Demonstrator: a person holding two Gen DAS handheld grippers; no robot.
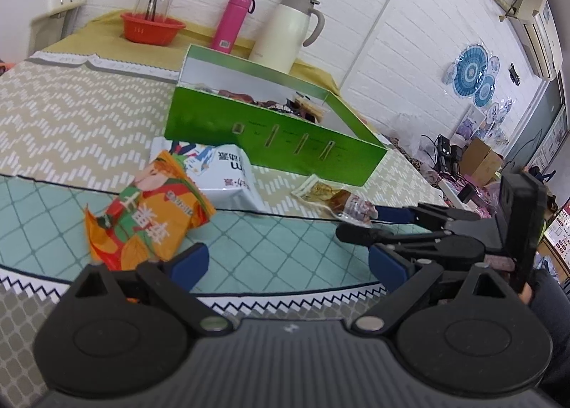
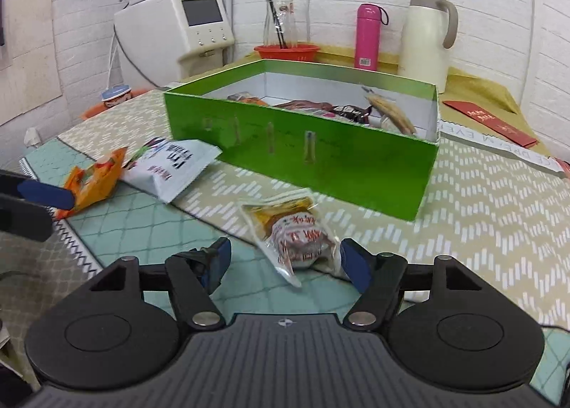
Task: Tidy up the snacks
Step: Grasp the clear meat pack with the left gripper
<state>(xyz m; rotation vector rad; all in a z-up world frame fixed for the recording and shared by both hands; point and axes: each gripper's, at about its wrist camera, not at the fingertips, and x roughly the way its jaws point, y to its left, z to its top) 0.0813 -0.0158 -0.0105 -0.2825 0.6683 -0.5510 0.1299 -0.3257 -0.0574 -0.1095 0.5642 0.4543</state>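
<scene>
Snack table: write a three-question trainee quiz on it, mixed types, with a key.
1. True or false: the green box already holds some snacks.
2. Multiple choice: which snack lies between the open fingers of the right gripper? A) orange packet B) white packet C) clear packet
3. Fill in: the left gripper is ____, with the orange packet by its left finger.

Key: 1 true; 2 C; 3 open
</scene>
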